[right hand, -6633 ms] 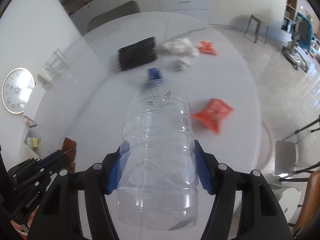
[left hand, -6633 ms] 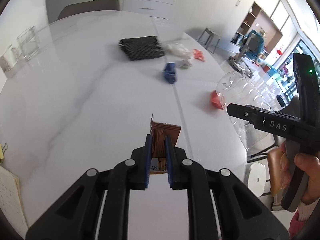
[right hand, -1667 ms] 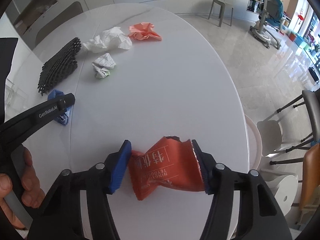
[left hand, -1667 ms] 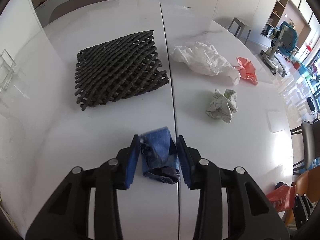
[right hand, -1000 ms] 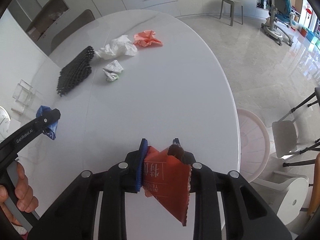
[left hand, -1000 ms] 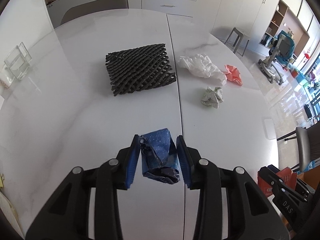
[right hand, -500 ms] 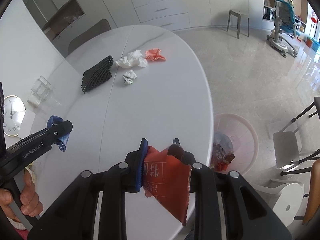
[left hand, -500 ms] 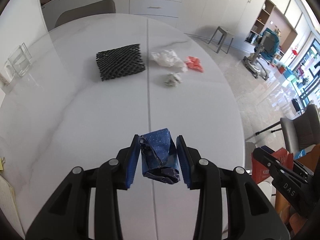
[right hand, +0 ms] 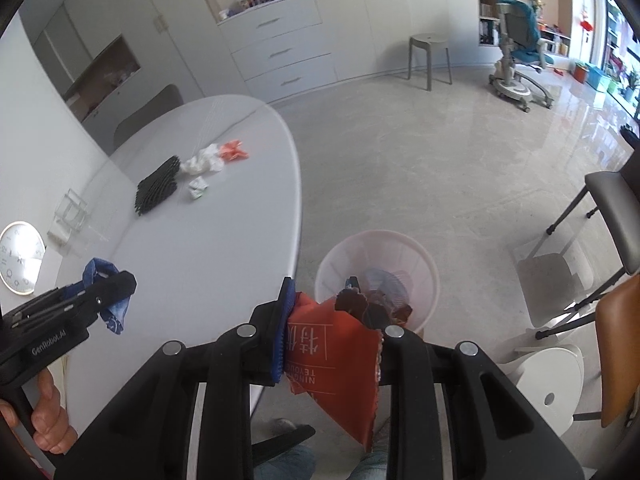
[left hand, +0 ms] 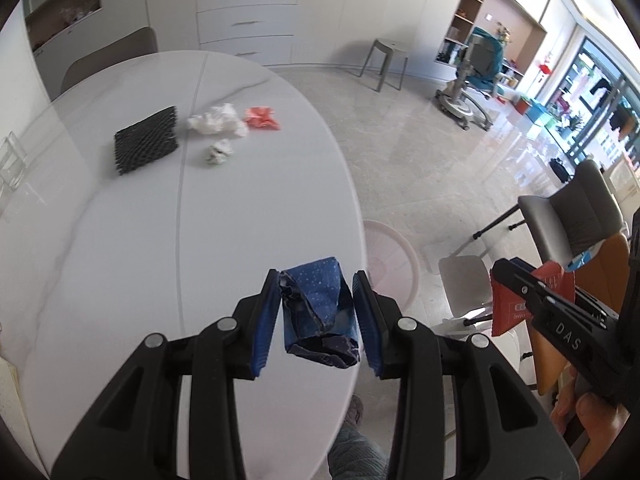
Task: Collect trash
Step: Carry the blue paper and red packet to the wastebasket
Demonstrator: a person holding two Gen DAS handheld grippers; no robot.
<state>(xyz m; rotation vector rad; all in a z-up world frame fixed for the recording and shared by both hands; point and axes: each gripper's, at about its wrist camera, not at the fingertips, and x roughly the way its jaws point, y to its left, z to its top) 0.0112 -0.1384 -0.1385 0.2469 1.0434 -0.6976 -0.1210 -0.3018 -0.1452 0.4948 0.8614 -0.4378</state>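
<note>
My left gripper (left hand: 316,312) is shut on a crumpled blue wrapper (left hand: 318,316), held above the table's near right edge. My right gripper (right hand: 326,332) is shut on a red snack wrapper (right hand: 336,352), held off the table just before a white-pink trash basket (right hand: 416,260) on the floor, which holds a bottle and other trash. On the white oval table (left hand: 120,248), far side, lie a white crumpled paper (left hand: 216,122), a red-orange wrapper (left hand: 262,118) and a small paper ball (left hand: 218,152). The basket's rim (left hand: 396,256) shows beyond the table edge in the left view.
A black mesh mat (left hand: 146,144) lies beside the trash on the table. A glass holder (right hand: 72,210) and a clock (right hand: 18,256) are at the left. Chairs (right hand: 608,196), a white stool (right hand: 548,376), a grey stool (right hand: 430,54) and drawers (right hand: 280,52) surround the floor area.
Both grippers have pulled back and swung right, off the table toward the trash basket, each still holding its wrapper. The table trash now lies farther away.
</note>
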